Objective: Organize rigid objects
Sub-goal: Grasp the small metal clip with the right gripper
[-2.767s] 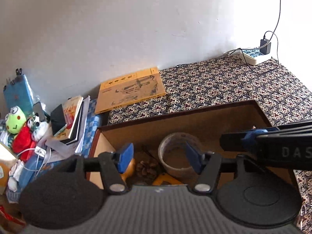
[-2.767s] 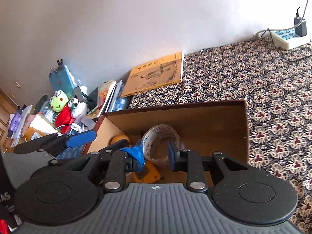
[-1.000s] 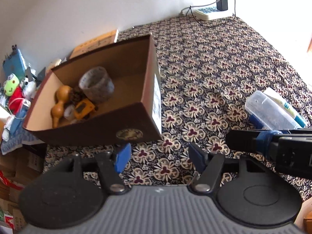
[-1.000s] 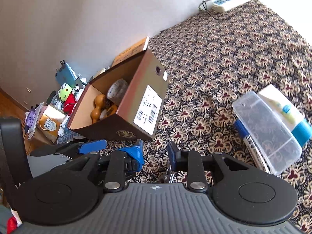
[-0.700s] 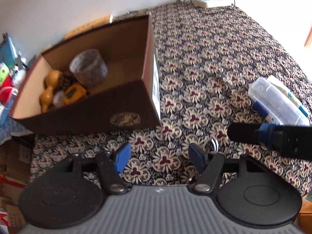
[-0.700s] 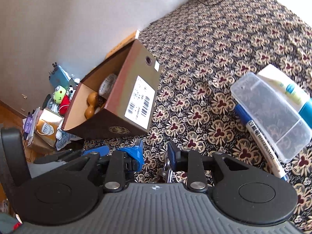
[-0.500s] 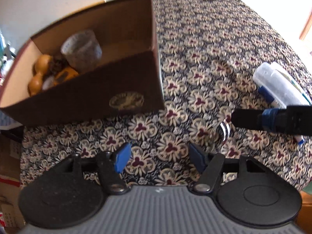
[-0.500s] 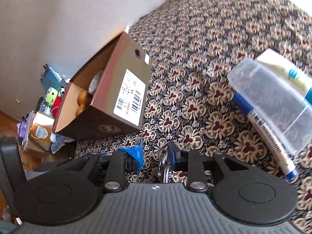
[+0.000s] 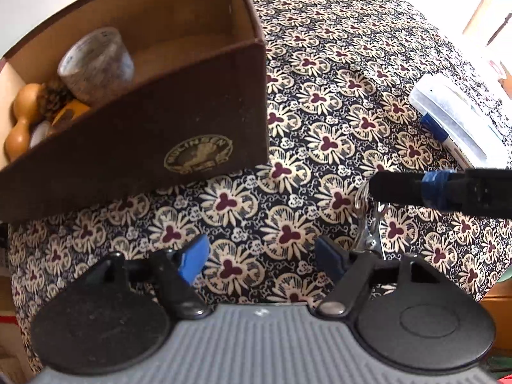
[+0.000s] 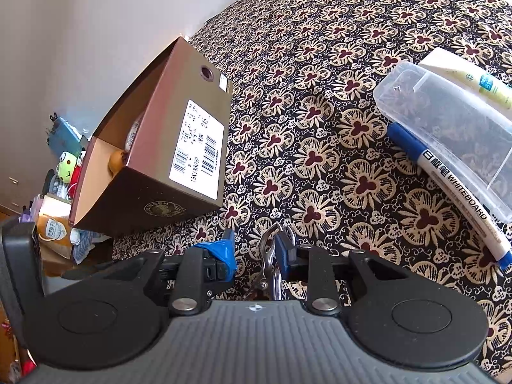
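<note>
A metal key-ring clip (image 10: 271,249) lies on the flowered cloth between the fingers of my right gripper (image 10: 254,249), close to the right finger; the jaws stand apart. In the left wrist view the same clip (image 9: 368,224) shows under the right gripper's finger (image 9: 416,188). My left gripper (image 9: 260,256) is open and empty, low over the cloth just in front of the brown shoe box (image 9: 160,147). The box (image 10: 179,147) holds a tape roll (image 9: 96,64), a wooden gourd (image 9: 22,118), a pine cone and a yellow item.
To the right lie a clear plastic case (image 10: 448,134), a blue whiteboard marker (image 10: 448,185) beside it and a white tube (image 10: 473,76) behind. Toys, books and bags crowd the floor left of the box (image 10: 64,172). The table edge runs along the lower right.
Both grippers have pulled back from over the open box and come down near the cloth. The right gripper now straddles the metal clip. Both jaws keep the same gap.
</note>
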Action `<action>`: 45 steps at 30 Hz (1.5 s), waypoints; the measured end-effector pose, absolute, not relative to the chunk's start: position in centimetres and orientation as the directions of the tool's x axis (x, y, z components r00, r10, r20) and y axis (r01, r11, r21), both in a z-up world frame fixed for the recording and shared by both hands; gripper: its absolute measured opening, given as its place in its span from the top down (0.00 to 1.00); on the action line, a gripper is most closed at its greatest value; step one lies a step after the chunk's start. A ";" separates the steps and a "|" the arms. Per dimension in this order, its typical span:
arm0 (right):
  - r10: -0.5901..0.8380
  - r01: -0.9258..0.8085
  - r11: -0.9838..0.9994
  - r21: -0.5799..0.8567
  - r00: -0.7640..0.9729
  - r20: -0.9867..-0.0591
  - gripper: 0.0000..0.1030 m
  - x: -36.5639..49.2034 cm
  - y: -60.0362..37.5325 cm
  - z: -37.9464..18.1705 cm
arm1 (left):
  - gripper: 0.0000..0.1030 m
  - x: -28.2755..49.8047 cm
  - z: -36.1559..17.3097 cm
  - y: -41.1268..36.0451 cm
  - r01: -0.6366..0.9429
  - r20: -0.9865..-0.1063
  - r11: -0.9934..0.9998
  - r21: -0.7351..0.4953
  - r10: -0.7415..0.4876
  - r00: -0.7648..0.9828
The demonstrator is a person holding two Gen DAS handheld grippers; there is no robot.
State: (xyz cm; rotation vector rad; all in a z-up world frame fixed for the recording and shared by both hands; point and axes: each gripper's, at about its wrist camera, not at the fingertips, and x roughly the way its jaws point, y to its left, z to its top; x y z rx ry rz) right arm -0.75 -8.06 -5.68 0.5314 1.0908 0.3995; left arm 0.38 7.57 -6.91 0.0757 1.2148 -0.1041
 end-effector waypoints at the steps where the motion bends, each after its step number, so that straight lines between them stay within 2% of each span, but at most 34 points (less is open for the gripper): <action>1: 0.553 -0.046 0.807 0.589 0.411 -0.725 0.91 -0.7 -8.0 -5.7 | 0.23 0.5 -6.9 7.5 0.126 -0.937 0.992 0.003 -0.041 0.346; 3: 0.553 -0.043 0.806 0.590 0.410 -0.725 0.91 -0.6 -8.0 -5.8 | 0.19 0.7 -6.8 7.3 0.135 -0.935 0.991 0.004 -0.044 0.352; 9: 0.560 -0.032 0.798 0.602 0.410 -0.720 0.91 -0.2 -8.7 -5.8 | 0.18 0.8 -6.6 6.3 0.142 -0.931 0.990 0.008 -0.045 0.364; 21: 0.599 -0.090 0.787 0.610 0.347 -0.721 0.91 -0.1 -11.2 -5.3 | 0.17 0.5 -6.6 5.1 0.043 -0.929 0.999 -0.033 -0.047 0.367; 24: 0.610 -0.107 0.783 0.613 0.327 -0.722 0.91 -0.2 -11.7 -5.4 | 0.14 -0.3 -6.7 4.5 0.024 -0.925 0.998 -0.055 -0.060 0.374; 38: 0.649 -0.118 0.754 0.646 0.286 -0.706 0.91 0.0 -10.8 -6.9 | 0.14 -0.7 -7.2 3.3 0.112 -0.928 0.989 -0.099 -0.133 0.348; 40: 0.651 -0.115 0.752 0.649 0.287 -0.703 0.90 0.0 -10.3 -7.3 | 0.22 -0.6 -7.2 3.4 0.145 -0.924 0.983 -0.113 -0.158 0.349; 41: 0.650 -0.113 0.752 0.649 0.291 -0.702 0.91 0.0 -10.1 -7.5 | 0.36 -0.4 -7.2 3.4 0.163 -0.924 0.979 -0.123 -0.173 0.342; 45: 0.634 -0.098 0.762 0.640 0.314 -0.707 0.91 0.1 -9.3 -8.1 | 0.40 0.4 -7.2 3.5 0.221 -0.921 0.967 -0.129 -0.200 0.335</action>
